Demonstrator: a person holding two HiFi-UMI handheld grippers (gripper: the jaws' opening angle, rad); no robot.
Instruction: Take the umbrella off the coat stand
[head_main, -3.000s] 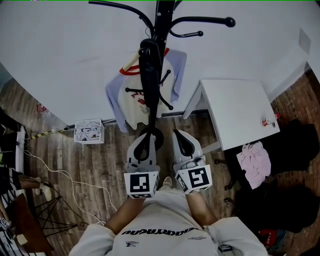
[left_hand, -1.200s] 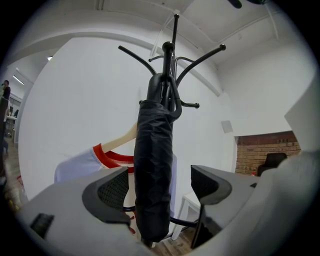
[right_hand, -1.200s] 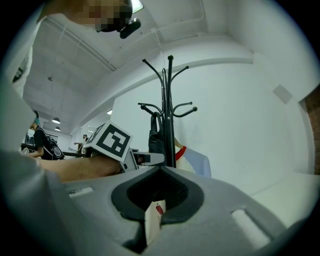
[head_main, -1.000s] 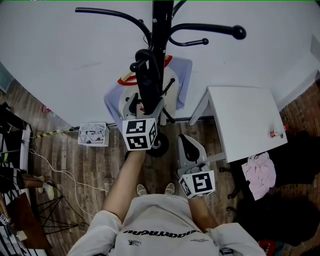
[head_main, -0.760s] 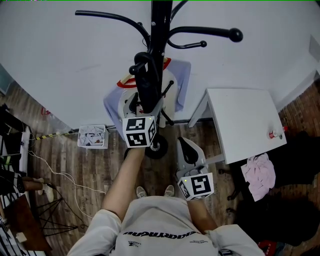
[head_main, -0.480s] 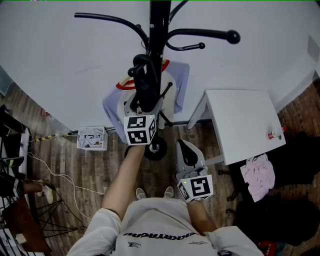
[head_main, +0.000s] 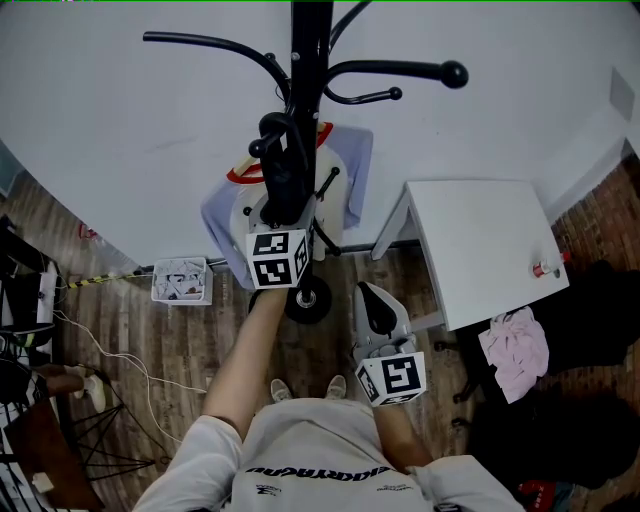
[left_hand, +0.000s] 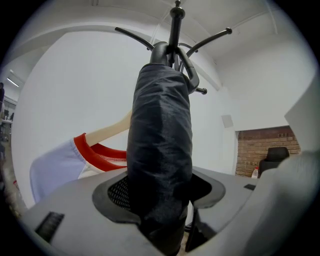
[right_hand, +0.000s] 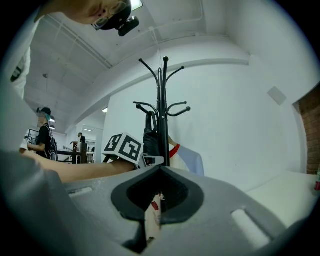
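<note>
A rolled black umbrella (head_main: 283, 170) hangs upright by its crook handle from the black coat stand (head_main: 310, 60). My left gripper (head_main: 285, 212) is raised level to it and reaches round its body. In the left gripper view the umbrella (left_hand: 160, 150) fills the space between the jaws, which are closing on it; a sliver of gap still shows on the right side. The left gripper (left_hand: 160, 210) sits below the stand's hooks (left_hand: 174, 30). My right gripper (head_main: 375, 305) hangs low in front of me, shut and empty. Its view shows the stand (right_hand: 162, 100) and umbrella (right_hand: 150, 135) from farther off.
A white and lilac shirt with a red collar (head_main: 350, 170) hangs on a hanger behind the umbrella. A white table (head_main: 480, 240) with a small bottle (head_main: 545, 268) stands right of the stand. A white basket (head_main: 180, 280) and cables (head_main: 120, 350) lie on the wood floor at left.
My left gripper rose from beside the right one up to the umbrella and now reaches round it. Over the last second it crept slightly closer. The right gripper stayed low.
</note>
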